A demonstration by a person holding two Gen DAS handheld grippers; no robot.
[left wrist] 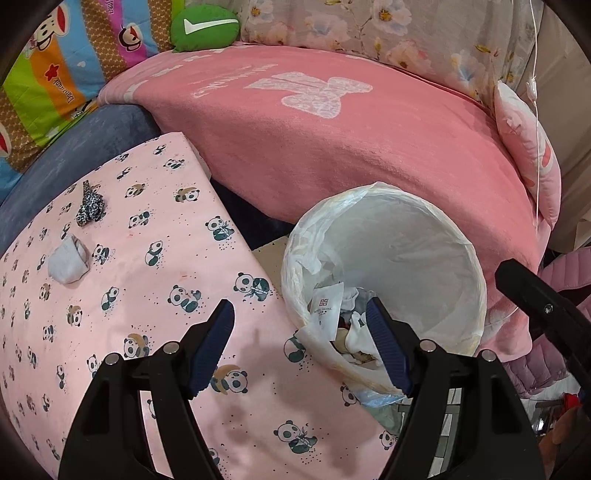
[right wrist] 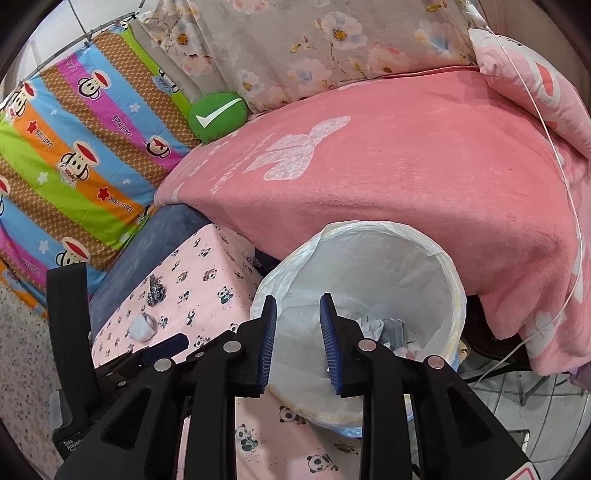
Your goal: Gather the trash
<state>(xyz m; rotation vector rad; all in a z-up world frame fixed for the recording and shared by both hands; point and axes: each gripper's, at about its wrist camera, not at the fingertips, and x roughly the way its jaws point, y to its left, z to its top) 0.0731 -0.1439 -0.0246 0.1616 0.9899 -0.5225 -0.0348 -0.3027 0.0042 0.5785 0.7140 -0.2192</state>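
A round bin lined with a white bag (left wrist: 417, 236) stands between the pink panda-print cloth (left wrist: 155, 306) and the bed, with paper scraps (left wrist: 332, 306) at its bottom. On the cloth lie a crumpled white tissue (left wrist: 68, 264) and a black-and-white patterned scrap (left wrist: 90, 206). My left gripper (left wrist: 299, 306) is open and empty, straddling the cloth's edge and the bin's near rim. My right gripper (right wrist: 298, 299) hangs over the bin (right wrist: 406, 258) with a narrow gap between its pads and nothing in it. The tissue (right wrist: 142, 326) and scrap (right wrist: 157, 291) lie to its left.
A bed under a pink blanket (left wrist: 332, 147) rises behind the bin, with floral bedding (left wrist: 369, 33), a green cushion (left wrist: 205, 27) and a striped cartoon quilt (left wrist: 55, 74). A white cord (left wrist: 535, 110) hangs at the right. Tiled floor (right wrist: 517, 398) shows beside the bin.
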